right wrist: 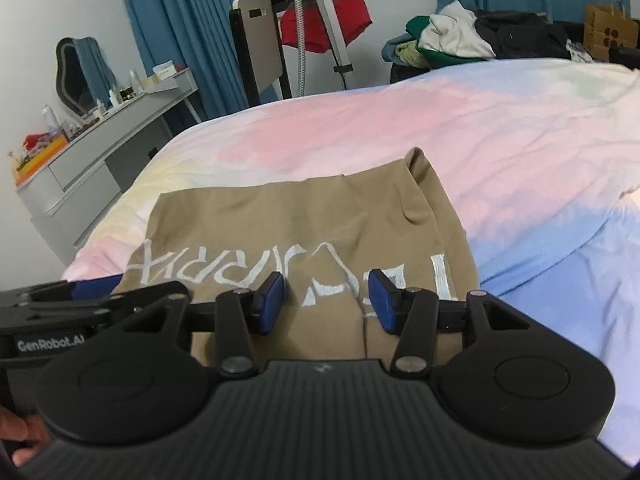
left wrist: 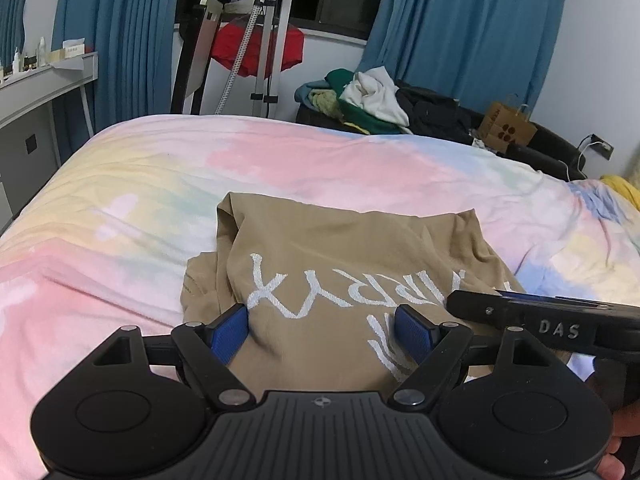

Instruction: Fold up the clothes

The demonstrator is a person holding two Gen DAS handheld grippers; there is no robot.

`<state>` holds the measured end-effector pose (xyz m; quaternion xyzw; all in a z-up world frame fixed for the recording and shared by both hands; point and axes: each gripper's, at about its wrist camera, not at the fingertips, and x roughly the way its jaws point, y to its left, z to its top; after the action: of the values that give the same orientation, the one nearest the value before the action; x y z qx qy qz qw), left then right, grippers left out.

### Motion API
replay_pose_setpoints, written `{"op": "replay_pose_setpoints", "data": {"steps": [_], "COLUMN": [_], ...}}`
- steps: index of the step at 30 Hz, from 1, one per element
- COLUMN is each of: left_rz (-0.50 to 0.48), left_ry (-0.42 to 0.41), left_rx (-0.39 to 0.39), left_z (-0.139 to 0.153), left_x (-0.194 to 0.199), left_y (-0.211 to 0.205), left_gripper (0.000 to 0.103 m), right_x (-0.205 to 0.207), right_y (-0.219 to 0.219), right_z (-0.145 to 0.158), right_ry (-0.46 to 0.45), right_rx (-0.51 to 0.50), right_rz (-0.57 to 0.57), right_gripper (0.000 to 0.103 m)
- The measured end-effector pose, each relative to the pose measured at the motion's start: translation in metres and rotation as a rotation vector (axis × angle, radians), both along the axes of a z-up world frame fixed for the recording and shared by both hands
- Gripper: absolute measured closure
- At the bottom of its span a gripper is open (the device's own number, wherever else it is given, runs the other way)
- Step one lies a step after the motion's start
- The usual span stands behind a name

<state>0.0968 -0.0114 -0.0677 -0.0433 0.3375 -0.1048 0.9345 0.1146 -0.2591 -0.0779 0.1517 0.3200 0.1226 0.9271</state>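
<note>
On bed | tan shirt | left gripper, right gripper agape, empty

Tan shirt (white lettering), pastel bedspread.

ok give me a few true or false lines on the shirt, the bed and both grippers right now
1. The tan shirt lies on a pastel bedspread. True.
2. The left gripper is clamped shut on the shirt. False: its fingers stand apart, with cloth showing between them.
3. The right gripper is open over the shirt. True.
4. The shirt's lettering is black. False: it is white.
5. A pile of clothes sits beyond the far side of the bed. True.
6. The curtains are red. False: they are blue.
</note>
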Motion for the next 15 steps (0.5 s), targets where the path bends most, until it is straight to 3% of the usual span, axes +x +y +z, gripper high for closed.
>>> {"op": "replay_pose_setpoints", "data": {"steps": [2,6,10,13,15], "left_rz": [0.015,0.072,0.091,0.118,0.168], "left_ry": [0.017,0.084,0.184,0.286,0.338], "left_rx": [-0.044,-0.221,-0.513,-0.745,-0.843], "left_z": [0.005,0.016,0.017,-0.007,-0.029], "left_x": [-0.007,-0.031,-0.054,-0.051,-0.040], "left_y": [0.006,0.026,0.048,0.060,0.065], "left_gripper": [0.021,0.020,0.006,0.005,0.006], "right_x": [-0.004,-0.016,-0.033,-0.040,-0.044], "right_y": [-0.004,-0.013,-0.027,-0.032,-0.034], "right_z": [0.003,0.009,0.022,0.024,0.024], "right_ry": [0.004,0.012,0.042,0.068,0.082], "right_rx": [0.027,0.096,0.221,0.320,0.390], "right_rz": [-0.014,-0.044,-0.067,-0.057,-0.043], "right_gripper": [0.055,0.052,0.052,0.052,0.052]}}
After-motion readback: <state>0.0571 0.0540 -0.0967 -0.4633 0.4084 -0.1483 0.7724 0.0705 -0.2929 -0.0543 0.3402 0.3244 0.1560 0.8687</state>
